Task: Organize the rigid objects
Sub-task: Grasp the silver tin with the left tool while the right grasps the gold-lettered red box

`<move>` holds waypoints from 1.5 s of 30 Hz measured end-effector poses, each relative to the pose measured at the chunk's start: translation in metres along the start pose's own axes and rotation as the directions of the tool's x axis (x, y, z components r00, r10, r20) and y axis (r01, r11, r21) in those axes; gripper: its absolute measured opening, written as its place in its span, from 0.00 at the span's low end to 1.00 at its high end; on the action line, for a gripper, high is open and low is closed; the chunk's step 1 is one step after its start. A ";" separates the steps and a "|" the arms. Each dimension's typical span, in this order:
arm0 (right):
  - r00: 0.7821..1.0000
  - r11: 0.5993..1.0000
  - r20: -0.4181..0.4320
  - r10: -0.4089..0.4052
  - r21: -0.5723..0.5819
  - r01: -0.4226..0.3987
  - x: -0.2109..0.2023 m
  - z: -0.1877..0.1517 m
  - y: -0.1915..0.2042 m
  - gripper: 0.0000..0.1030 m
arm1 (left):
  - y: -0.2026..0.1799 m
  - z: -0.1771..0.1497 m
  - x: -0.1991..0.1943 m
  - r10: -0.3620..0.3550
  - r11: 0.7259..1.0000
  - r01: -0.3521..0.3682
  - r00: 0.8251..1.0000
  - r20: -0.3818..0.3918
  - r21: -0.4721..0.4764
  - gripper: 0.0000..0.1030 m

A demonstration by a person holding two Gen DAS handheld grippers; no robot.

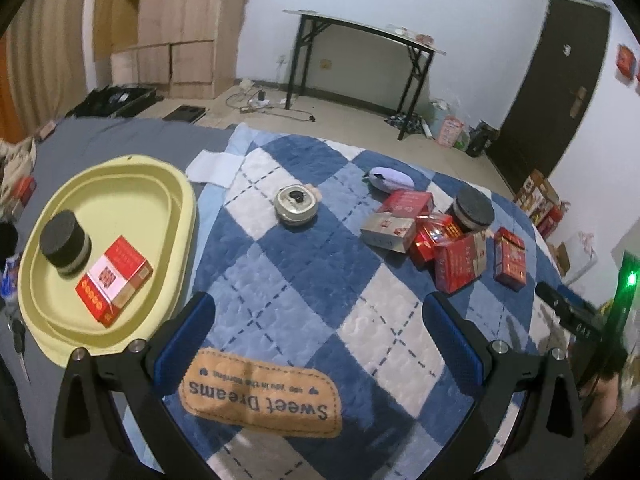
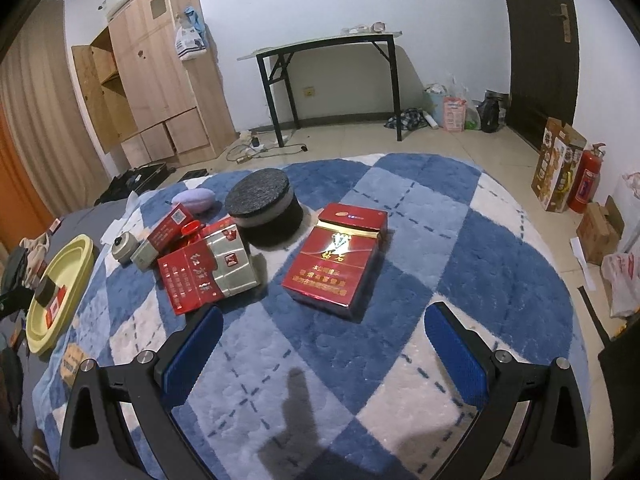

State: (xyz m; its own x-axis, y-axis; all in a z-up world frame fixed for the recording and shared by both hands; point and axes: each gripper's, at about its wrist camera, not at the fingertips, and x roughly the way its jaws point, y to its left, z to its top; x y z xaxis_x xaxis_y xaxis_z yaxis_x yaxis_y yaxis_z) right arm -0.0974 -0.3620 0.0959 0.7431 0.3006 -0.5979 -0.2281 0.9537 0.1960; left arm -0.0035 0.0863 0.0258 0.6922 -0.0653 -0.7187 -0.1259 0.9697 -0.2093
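Both jaws wide open, empty. Red box [image 2: 335, 258] at 12 o'clock: probably light, stiff; pinch long sides.

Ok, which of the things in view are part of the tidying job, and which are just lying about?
Job:
yellow tray, already holding a black-lidded jar and a red cigarette pack
loose red cigarette packs
dark red pack ahead of the open right claw
second black-lidded jar
round metal tin
lilac pouch

Lying about:
folding table
wardrobe
fire extinguisher

Six red boxes [image 1: 460, 268], two black-lidded jars [image 1: 66, 242].
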 end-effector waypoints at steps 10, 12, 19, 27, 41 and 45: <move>1.000 1.000 0.003 -0.006 -0.026 0.006 -0.001 -0.001 0.003 1.00 | 0.003 0.000 0.002 0.007 1.000 -0.007 1.000 0.001 -0.013 1.00; 1.000 1.000 0.002 -0.007 -0.028 0.007 -0.001 -0.001 0.003 1.00 | 0.002 0.001 0.001 0.004 1.000 -0.004 1.000 0.003 -0.014 1.00; 1.000 1.000 -0.004 -0.012 -0.026 0.012 0.000 -0.001 0.001 1.00 | 0.001 0.002 0.000 0.007 1.000 -0.007 1.000 0.004 -0.014 1.00; 0.999 0.998 -0.025 -0.031 0.044 0.032 0.001 -0.001 -0.007 1.00 | 0.004 0.018 0.015 0.017 1.000 -0.015 0.994 -0.106 0.019 1.00; 0.987 0.955 -0.050 -0.154 0.249 0.162 0.040 0.034 -0.017 1.00 | -0.008 0.098 0.115 0.162 0.970 -0.160 0.987 -0.003 -0.181 1.00; 0.988 0.971 -0.069 -0.135 0.189 0.146 0.057 0.035 -0.007 1.00 | -0.003 0.088 0.150 0.211 0.948 -0.207 0.977 -0.009 -0.242 1.00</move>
State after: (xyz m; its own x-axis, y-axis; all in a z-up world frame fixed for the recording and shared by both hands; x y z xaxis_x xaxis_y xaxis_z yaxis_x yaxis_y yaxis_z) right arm -0.0312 -0.3517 0.0873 0.7219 0.1686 -0.6711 0.0058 0.9684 0.2495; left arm 0.1634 0.0943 -0.0234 0.6436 0.1391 -0.7526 -0.4350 0.8755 -0.2102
